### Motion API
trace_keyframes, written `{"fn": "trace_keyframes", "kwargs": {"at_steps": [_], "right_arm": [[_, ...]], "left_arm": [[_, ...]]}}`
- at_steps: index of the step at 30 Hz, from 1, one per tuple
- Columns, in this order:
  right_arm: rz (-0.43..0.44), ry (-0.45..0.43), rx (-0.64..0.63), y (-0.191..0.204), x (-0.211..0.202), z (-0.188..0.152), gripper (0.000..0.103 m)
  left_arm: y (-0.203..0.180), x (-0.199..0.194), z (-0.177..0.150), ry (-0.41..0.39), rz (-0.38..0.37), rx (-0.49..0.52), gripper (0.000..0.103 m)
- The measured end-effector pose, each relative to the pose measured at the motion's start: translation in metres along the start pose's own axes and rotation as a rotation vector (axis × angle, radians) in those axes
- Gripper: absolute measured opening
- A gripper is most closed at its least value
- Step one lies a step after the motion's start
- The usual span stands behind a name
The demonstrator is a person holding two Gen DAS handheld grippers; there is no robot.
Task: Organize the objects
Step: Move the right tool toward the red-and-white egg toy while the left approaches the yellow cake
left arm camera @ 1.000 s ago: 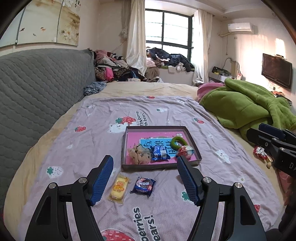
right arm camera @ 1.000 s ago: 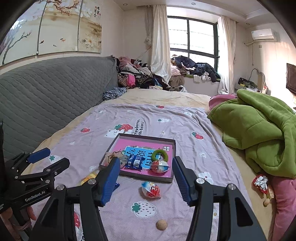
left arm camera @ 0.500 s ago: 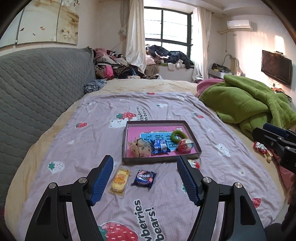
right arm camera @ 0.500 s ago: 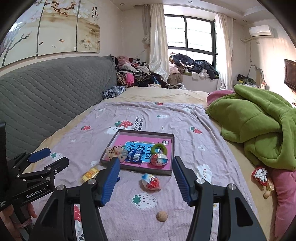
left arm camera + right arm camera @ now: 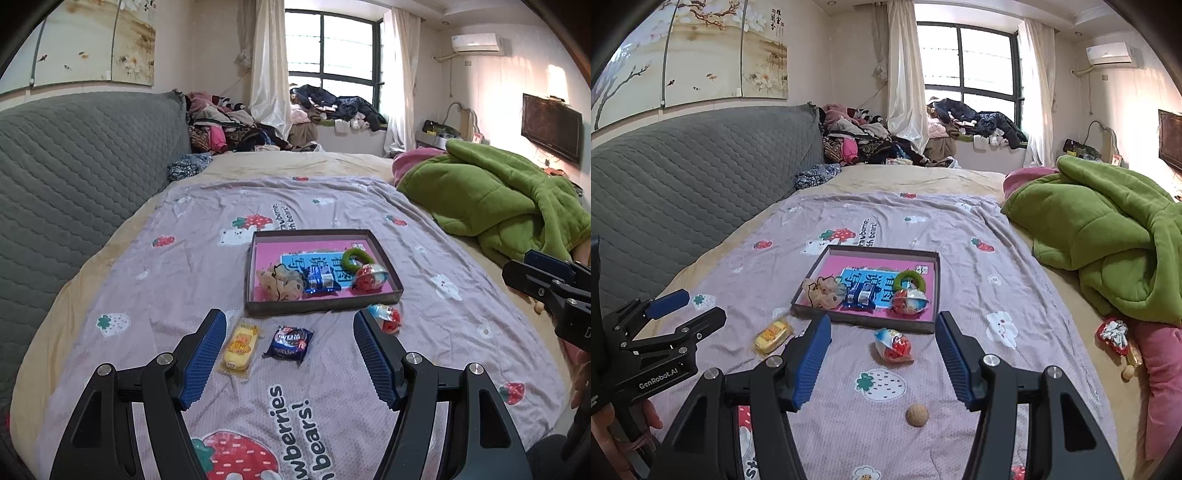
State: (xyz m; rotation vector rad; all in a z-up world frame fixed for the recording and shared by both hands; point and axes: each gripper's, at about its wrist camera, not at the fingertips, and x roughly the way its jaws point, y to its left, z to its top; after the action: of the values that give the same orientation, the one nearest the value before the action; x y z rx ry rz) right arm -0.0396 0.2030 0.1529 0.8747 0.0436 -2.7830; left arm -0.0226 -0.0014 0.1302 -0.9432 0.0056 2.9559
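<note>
Bedspread (image 5: 960, 229); blue packet (image 5: 798, 334) mostly behind right tool (image 5: 882, 354).

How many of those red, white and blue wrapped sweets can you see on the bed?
2. One wrapped sweet lies inside the tray, at its near right corner. The other wrapped sweet lies on the bedsheet just in front of the tray.

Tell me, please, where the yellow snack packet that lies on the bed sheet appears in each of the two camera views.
Left wrist view: the yellow snack packet lies lower centre-left, just right of the gripper's left blue pad, beside the dark blue packet.
Right wrist view: it lies left of centre, left of the gripper's left pad.
Shared landmark: the pink-lined tray, just beyond the packet in both views.
</note>
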Motion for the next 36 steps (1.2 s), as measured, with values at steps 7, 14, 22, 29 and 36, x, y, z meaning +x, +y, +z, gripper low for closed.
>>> {"fn": "trace_keyframes", "kwargs": {"at_steps": [7,14,22,29,36], "right_arm": [[0.005,0.022,-0.003,0.001,0.007,-0.009,0.058],[0.003,0.038,-0.006,0.0,0.014,-0.018,0.058],[0.001,0.063,-0.002,-0.001,0.024,-0.033,0.058],[0.003,0.082,0.004,-0.004,0.031,-0.042,0.058],[0.004,0.103,0.011,-0.007,0.041,-0.054,0.058]], "left_arm": [[-0.004,0.009,-0.008,0.021,-0.002,0.015,0.073],[-0.008,0.018,-0.016,0.036,-0.01,0.028,0.073],[-0.006,0.032,-0.024,0.067,-0.02,0.03,0.073],[-0.005,0.042,-0.032,0.078,-0.034,0.033,0.073],[-0.005,0.051,-0.041,0.084,-0.05,0.041,0.073]]}}
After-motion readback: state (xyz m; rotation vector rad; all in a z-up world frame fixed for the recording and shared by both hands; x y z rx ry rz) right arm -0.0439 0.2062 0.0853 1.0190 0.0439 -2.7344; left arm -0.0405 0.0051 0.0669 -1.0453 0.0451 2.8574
